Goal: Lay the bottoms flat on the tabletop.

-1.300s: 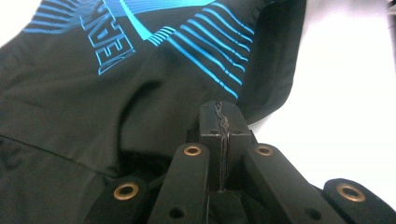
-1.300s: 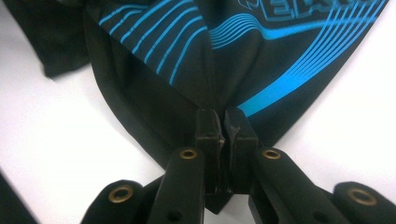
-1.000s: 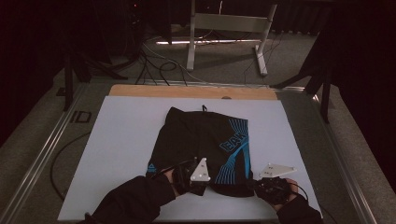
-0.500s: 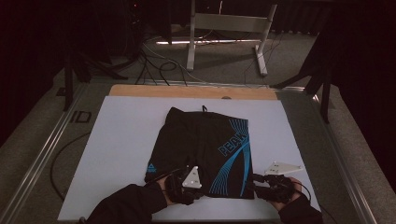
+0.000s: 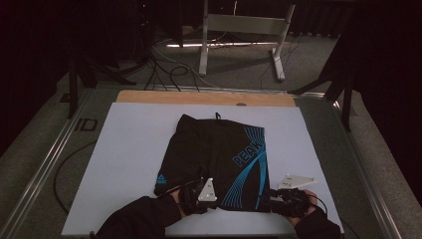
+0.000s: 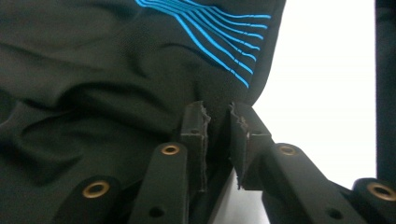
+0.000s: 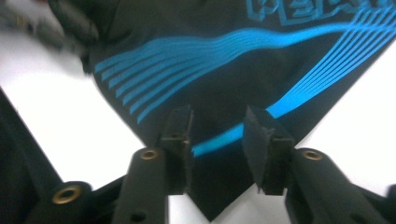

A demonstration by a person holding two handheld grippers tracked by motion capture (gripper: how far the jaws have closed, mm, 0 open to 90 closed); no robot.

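Black shorts (image 5: 219, 154) with blue stripes and blue "PEAK" lettering lie flat on the white table top (image 5: 129, 149). My left gripper (image 5: 215, 198) is low at the middle of the near hem. In the left gripper view the jaws (image 6: 219, 116) have just been closing and stand a narrow gap apart, with the dark cloth (image 6: 116, 70) between them. My right gripper (image 5: 266, 197) is at the near right corner. In the right gripper view its jaws (image 7: 217, 123) have also been closing and stand wider, either side of the striped corner (image 7: 233, 60) without pressing it.
A wooden strip (image 5: 199, 97) runs along the table's far edge, and metal rails (image 5: 50, 164) flank the sides. On the floor beyond the table stand a metal frame (image 5: 244, 30) and loose cables (image 5: 164, 64). White table top borders the shorts left and right.
My left gripper has come down and slightly nearer at the hem. The near hem lies flatter than a second ago. The right gripper has stayed at the corner.
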